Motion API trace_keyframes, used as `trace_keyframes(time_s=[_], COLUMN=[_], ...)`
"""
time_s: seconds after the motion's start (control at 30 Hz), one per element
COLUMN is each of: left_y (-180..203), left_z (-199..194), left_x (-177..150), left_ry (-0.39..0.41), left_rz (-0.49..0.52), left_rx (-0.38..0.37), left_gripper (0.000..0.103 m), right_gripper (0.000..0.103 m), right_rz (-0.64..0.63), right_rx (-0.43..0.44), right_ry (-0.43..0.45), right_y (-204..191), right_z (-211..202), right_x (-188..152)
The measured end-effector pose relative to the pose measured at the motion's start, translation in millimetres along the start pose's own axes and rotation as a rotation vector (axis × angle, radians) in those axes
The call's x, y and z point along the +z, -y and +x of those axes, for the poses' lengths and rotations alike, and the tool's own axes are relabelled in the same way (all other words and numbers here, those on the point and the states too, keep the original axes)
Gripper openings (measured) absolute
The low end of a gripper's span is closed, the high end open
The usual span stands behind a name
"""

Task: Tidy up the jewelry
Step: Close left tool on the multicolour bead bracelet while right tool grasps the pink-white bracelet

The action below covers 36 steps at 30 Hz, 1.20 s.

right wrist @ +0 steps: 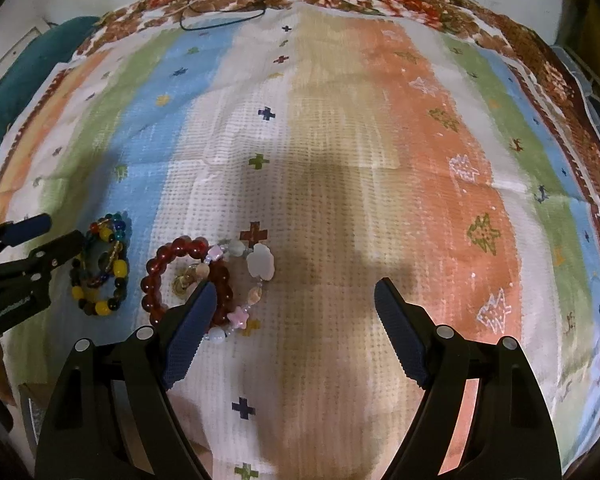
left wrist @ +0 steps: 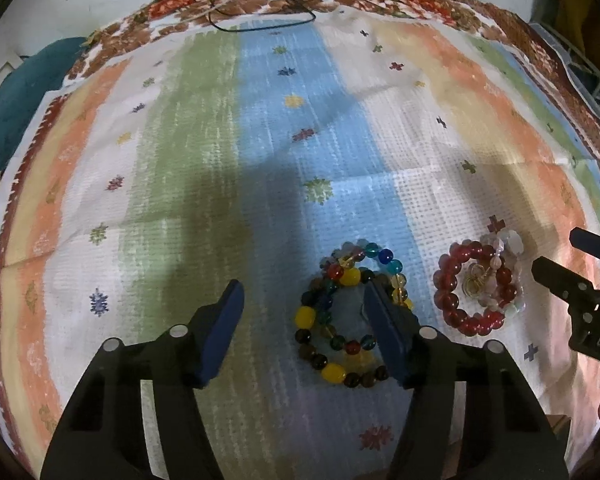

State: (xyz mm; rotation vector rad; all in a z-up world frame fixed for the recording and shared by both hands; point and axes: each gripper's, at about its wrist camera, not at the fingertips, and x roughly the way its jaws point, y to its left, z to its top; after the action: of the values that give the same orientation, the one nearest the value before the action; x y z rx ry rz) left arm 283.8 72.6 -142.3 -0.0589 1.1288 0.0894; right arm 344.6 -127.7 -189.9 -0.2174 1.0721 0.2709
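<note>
Striped cloth (right wrist: 340, 160) is lying wide and bare ahead of you. Your left gripper (left wrist: 300, 320) is hanging spread over the multicoloured beads (left wrist: 352, 312); your right gripper (right wrist: 296, 320) is gaping beside the red bracelet (right wrist: 188, 280) and pastel one (right wrist: 256, 268), which are touching.

Both overhead (sharing bracelets (left wrist: 350, 312)), close.
</note>
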Motion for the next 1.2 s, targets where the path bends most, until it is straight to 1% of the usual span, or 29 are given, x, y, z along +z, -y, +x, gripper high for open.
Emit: trace_keyframes(time_s=[0.07, 0.1, 0.13, 0.2, 0.3, 0.33, 0.37, 0.4, 0.43, 0.53, 0.6, 0.67, 0.73, 0.9, 1.2], left_y=[1.3, 2.3, 3.2, 5.4, 8.5, 9.1, 9.7, 9.8, 9.8, 9.6, 8.0, 6.5, 6.5, 7.3, 8.1], left_z=[4.1, 6.3, 7.8, 11.1, 16.4, 18.2, 20.4, 21.9, 22.5, 22.4, 21.1, 20.0, 19.4, 13.3, 0.1], left_x=[2.4, 3.4, 4.3, 5.9, 6.3, 5.8, 5.0, 4.2, 3.7, 2.0, 1.9, 2.0, 2.1, 0.5, 0.8], left_ry=[-0.004, -0.008, -0.010, -0.014, -0.027, -0.033, -0.040, -0.044, -0.047, -0.049, -0.044, -0.043, -0.043, -0.034, -0.025], left_rz=[0.001, 0.005, 0.009, 0.021, 0.039, 0.045, 0.051, 0.053, 0.054, 0.064, 0.060, 0.052, 0.053, 0.057, 0.052], left_rx=[0.000, -0.004, -0.006, -0.007, -0.008, -0.008, -0.004, -0.003, -0.005, -0.005, 0.004, 0.000, 0.003, 0.007, 0.013], left_gripper=[0.061, 0.059, 0.057, 0.048, 0.041, 0.039, 0.029, 0.023, 0.020, 0.015, 0.010, 0.010, 0.010, 0.009, 0.009], right_gripper=[0.081, 0.081, 0.079, 0.070, 0.066, 0.063, 0.061, 0.057, 0.051, 0.042, 0.039, 0.033, 0.017, 0.010, 0.010], right_rz=[-0.004, -0.007, -0.011, -0.014, -0.019, -0.024, -0.026, -0.024, -0.014, -0.011, -0.014, -0.019, -0.018, -0.017, -0.050], right_rx=[0.004, 0.006, 0.008, 0.010, 0.024, 0.021, 0.023, 0.029, 0.036, 0.025, 0.019, 0.014, 0.012, 0.018, 0.037], right_ry=[-0.003, -0.005, -0.006, -0.010, -0.028, -0.033, -0.037, -0.038, -0.039, -0.054, -0.056, -0.053, -0.049, -0.046, -0.014], right_y=[-0.9, -1.6, -2.3, -3.1, -5.3, -6.5, -7.1, -7.1, -5.8, -3.4, -2.9, -3.5, -3.8, -1.7, -11.6], right_z=[2.7, 4.1, 5.4, 8.1, 14.7, 17.8, 19.8, 21.1, 23.0, 28.9, 31.1, 30.5, 29.3, 25.5, 10.2], right_x=[0.8, 1.3, 1.8, 2.8, 4.3, 4.6, 4.8, 5.0, 5.8, 5.8, 4.8, 4.2, 4.5, 5.4, 6.1])
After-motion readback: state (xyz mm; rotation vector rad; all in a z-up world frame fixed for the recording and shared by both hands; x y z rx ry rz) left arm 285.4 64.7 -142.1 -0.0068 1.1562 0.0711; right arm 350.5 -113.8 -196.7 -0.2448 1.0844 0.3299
